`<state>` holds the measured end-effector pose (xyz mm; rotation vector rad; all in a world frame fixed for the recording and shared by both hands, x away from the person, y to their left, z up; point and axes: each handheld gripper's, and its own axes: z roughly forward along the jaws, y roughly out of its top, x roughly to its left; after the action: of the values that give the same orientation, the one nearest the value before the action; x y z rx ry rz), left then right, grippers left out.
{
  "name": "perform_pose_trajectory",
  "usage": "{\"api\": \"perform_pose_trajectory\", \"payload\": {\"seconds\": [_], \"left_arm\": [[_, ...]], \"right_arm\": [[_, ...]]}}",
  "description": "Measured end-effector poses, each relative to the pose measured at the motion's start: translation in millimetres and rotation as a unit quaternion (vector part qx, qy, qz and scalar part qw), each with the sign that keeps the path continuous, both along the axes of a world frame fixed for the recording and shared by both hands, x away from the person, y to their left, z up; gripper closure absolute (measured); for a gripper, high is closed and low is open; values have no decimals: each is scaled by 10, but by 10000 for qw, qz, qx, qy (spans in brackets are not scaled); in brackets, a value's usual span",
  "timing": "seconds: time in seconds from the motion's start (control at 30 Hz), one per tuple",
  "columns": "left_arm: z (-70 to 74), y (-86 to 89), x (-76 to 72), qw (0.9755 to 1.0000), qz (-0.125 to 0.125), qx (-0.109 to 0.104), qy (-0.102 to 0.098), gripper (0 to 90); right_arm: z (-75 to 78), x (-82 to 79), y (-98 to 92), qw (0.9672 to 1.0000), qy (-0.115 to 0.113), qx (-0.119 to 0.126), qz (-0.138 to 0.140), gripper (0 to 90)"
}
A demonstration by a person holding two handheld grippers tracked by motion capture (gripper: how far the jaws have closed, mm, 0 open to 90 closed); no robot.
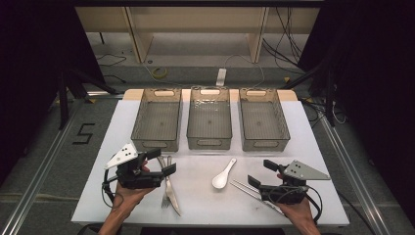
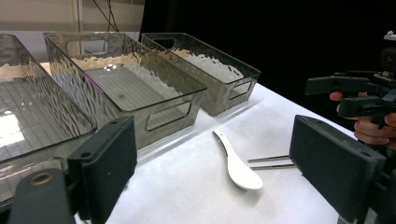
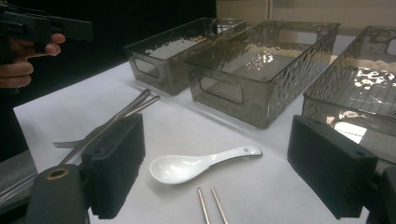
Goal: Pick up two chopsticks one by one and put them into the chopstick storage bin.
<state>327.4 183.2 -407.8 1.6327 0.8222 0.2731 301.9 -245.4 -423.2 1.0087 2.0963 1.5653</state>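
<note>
Both the left gripper (image 1: 164,162) and the right gripper (image 1: 262,173) are held with jaws apart and empty, flanking the white spoon (image 1: 222,175).

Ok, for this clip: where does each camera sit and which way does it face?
High view: above the person's side, looking down on the white table; forearms, left gripper, right gripper.
Left gripper view: between open black jaws, toward the three smoky clear plastic bins.
Right gripper view: between open jaws, facing them too.
Shared: white ceramic spoon.
</note>
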Motion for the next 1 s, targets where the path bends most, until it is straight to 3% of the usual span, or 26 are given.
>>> {"api": "perform_pose_trajectory", "payload": {"seconds": [0.3, 0.5, 0.67, 0.73, 0.8, 0.83, 0.87, 0.9, 0.93, 1.0], "left_arm": [[1, -1, -1, 10000, -5, 6, 9, 142], [2, -1, -1, 10000, 0, 7, 3, 142], [1, -1, 5, 10000, 10, 0, 3, 142], [2, 1, 5, 10000, 15, 1, 1, 142], [2, 2, 6, 10000, 17, -2, 0, 142], [2, 0, 6, 10000, 20, 3, -3, 142], [1, -1, 5, 10000, 19, 4, -5, 142], [2, -2, 5, 10000, 20, 7, -6, 142], [2, -2, 5, 10000, 21, 8, -6, 142], [2, -3, 6, 10000, 21, 5, -1, 142]], "right_arm": [[23, 11, 8, 9998, 102, -124, 117, 210], [127, 60, -18, 9979, 226, -542, 257, 215], [231, 151, -20, 9911, 384, -1211, 392, 216], [239, 163, -18, 9895, 445, -1313, 408, 216], [247, 188, -17, 9851, 574, -1562, 435, 217], [254, 210, -17, 9805, 657, -1806, 412, 223], [254, 210, -17, 9805, 657, -1806, 412, 223], [266, 235, -23, 9762, 747, -1995, 417, 232], [266, 235, -23, 9762, 747, -1995, 417, 232], [283, 259, -32, 9720, 856, -2145, 425, 239]]}}
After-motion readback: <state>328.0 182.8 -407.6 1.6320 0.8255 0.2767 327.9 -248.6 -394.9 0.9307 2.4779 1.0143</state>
